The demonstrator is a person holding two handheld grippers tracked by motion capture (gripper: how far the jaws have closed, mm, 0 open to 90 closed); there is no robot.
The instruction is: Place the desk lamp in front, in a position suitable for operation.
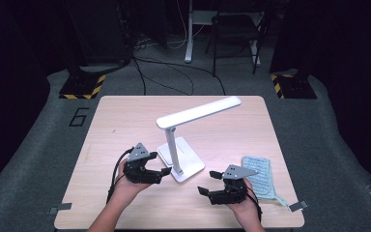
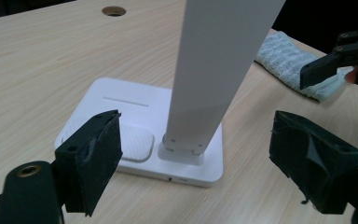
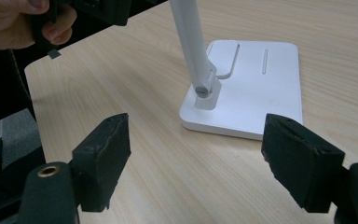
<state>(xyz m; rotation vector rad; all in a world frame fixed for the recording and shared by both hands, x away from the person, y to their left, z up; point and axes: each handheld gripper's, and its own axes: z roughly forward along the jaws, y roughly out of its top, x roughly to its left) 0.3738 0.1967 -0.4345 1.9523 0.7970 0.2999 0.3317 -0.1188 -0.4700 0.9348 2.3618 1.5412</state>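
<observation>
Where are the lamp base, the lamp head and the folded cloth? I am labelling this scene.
lamp base (image 1: 189, 166): high view, flat white plate right of the upright arm.
lamp head (image 1: 199, 112): high view, middle of the long white bar.
folded cloth (image 1: 259, 176): high view, centre of the pale blue fabric.

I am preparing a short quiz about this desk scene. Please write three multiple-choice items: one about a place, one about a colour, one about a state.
1. Where does the cloth lie on the table?
A. left of the lamp
B. by the right gripper
C. on the lamp base

2. What colour is the lamp?
A. black
B. red
C. white

3. How stands the left gripper?
A. jaws open beside the lamp base, holding nothing
B. shut on the cloth
C. shut on the lamp's head

Answers:
1 B, the cloth lies just beyond the right gripper.
2 C, base, stem and head are all white.
3 A, the left gripper view shows bare pads apart.
</observation>
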